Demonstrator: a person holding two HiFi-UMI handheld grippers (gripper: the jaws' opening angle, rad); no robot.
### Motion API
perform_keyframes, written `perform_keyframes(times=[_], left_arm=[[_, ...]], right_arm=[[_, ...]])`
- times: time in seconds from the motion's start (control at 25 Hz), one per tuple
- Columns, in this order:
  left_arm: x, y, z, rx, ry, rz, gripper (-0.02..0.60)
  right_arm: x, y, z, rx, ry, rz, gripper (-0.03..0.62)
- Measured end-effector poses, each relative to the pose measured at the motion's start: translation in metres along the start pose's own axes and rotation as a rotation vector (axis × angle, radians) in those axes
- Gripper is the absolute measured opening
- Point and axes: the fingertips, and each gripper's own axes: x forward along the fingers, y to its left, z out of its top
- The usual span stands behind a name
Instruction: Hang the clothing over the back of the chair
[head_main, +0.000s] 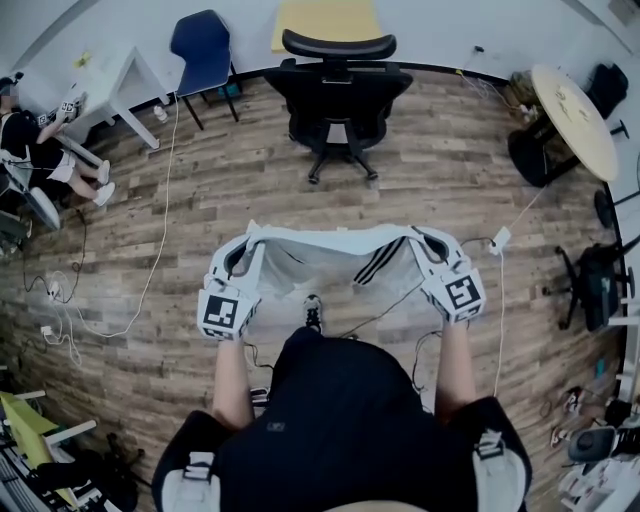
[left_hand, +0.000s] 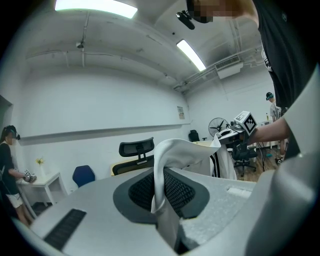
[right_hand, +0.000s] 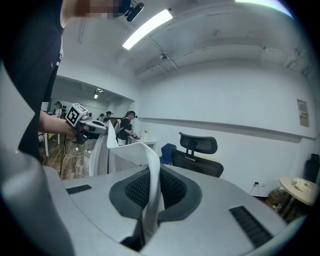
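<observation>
A white garment (head_main: 330, 258) with black stripes hangs stretched between my two grippers, in front of my body. My left gripper (head_main: 243, 262) is shut on its left edge, where white cloth (left_hand: 162, 172) runs up between the jaws. At the other end my right gripper (head_main: 428, 245) is shut on the right edge, with cloth (right_hand: 150, 192) pinched the same way. A black office chair (head_main: 337, 88) with a headrest stands ahead on the wood floor, its back toward the far wall. It also shows in the left gripper view (left_hand: 136, 148) and the right gripper view (right_hand: 198, 145).
A blue chair (head_main: 205, 48) and a white table (head_main: 115, 80) stand at the far left, with a seated person (head_main: 35, 150) beside them. A round table (head_main: 575, 115) is at the far right. Cables (head_main: 150, 270) trail over the floor on both sides.
</observation>
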Motion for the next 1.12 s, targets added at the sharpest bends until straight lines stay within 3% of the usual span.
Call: perform_keyframes(times=[0.72, 1.12], left_arm=[[0.058, 0.062, 0.013, 0.045, -0.022, -0.098, 0.028], [0.065, 0.095, 0.005, 0.062, -0.023, -0.148, 0.028]], right_arm=[[0.051, -0.025, 0.017, 0.039, -0.014, -0.115, -0.002], [0.081, -0.019, 0.026, 0.036, -0.027, -0.18, -0.002]])
